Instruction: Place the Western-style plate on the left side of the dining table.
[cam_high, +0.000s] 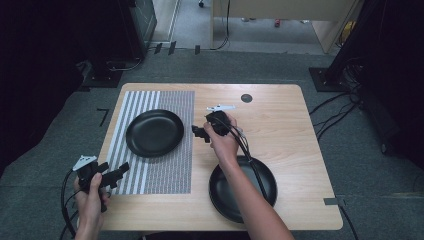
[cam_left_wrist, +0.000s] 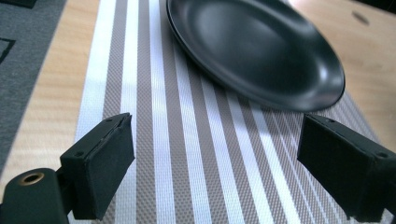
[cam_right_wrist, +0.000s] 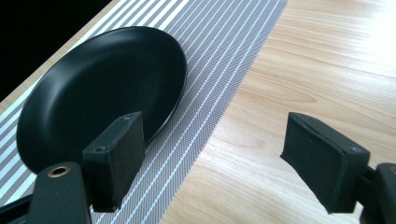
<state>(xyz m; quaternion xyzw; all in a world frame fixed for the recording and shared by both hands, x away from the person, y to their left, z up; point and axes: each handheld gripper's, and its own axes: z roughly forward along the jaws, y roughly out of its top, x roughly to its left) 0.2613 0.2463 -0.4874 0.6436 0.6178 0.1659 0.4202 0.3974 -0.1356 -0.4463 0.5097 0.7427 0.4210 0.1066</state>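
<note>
Hovering with jaws wide and empty, the right tool (cam_high: 201, 133) could clip the rim of the black plate (cam_high: 154, 132) and skid it across the striped mat (cam_high: 165, 170); the left tool (cam_high: 118, 172) is likewise wide, holding nothing

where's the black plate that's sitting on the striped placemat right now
In the high view the black plate lies on the upper half of the striped placemat, left of the table's middle, just left of the right gripper.
</note>
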